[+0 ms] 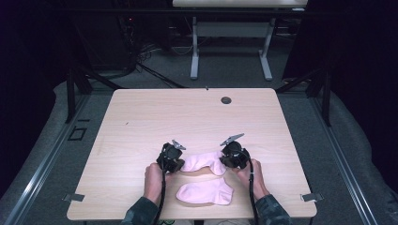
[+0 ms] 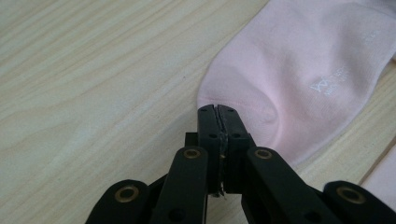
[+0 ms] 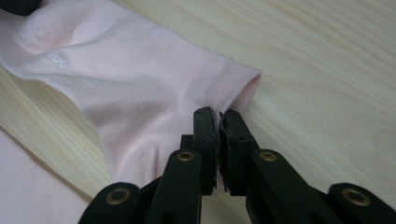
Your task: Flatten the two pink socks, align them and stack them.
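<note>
Pink sock (image 1: 202, 161) lies flat on the tabletop (image 1: 141, 117), left tongs (image 2: 218, 110) clamped on its toe and right tongs (image 3: 218, 114) on its cuff, so either thin pinch could slip free when lifted.

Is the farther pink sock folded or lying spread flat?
Spread flat: the farther pink sock lies in one layer on the table, toe and cuff apart.

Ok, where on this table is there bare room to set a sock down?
The far half of the table, out to the small round hole, is bare, as are the strips left and right of the hands. It is crowded near the front edge: both grippers pinch the farther sock, and the nearer sock lies behind it.
</note>
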Demonstrator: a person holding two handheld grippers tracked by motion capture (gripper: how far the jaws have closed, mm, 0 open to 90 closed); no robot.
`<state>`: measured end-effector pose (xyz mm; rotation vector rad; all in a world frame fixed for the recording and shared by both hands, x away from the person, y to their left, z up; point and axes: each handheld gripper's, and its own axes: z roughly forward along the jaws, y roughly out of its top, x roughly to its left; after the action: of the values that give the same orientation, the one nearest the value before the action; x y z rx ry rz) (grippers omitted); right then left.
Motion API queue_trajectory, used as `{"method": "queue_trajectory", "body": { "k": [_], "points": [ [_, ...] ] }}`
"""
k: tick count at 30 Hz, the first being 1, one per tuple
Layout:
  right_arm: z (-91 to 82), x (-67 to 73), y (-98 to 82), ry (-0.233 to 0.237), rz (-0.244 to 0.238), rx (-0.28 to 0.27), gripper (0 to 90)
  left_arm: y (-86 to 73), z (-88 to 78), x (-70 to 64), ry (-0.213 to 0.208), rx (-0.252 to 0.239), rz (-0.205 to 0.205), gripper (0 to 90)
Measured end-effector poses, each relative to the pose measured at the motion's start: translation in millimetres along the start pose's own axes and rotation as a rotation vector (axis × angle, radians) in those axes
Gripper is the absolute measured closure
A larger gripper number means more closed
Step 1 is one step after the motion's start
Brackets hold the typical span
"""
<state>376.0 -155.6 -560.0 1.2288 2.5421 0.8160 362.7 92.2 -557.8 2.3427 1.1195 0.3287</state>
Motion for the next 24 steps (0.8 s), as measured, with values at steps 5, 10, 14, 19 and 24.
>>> {"method": "queue_trajectory", "body": {
  "k": [5, 10, 14, 19, 24],
  "points": [
    [-9.3, 0.1, 3.3, -0.009, -0.012, -0.005, 85.7, 0.2, -10.4, 1.2, 0.000, -0.018, 0.001, 89.5],
    [-25.8, 2.9, 8.2, -0.017, -0.030, -0.012, 85.7, 1.2, -28.6, 2.7, -0.013, -0.058, -0.006, 89.4],
    [-44.4, 7.5, 10.4, -0.010, -0.020, -0.041, 85.6, 0.4, -47.6, 0.0, -0.008, -0.083, 0.001, 89.4],
    [-67.2, 16.1, 7.8, -0.002, -0.020, -0.053, 85.5, -6.5, -69.6, -7.9, -0.029, -0.103, 0.011, 89.4],
    [-89.6, 28.0, 0.2, 0.001, -0.034, -0.054, 85.3, -16.6, -85.7, -18.4, -0.054, -0.116, 0.025, 89.4]
  ]
}}
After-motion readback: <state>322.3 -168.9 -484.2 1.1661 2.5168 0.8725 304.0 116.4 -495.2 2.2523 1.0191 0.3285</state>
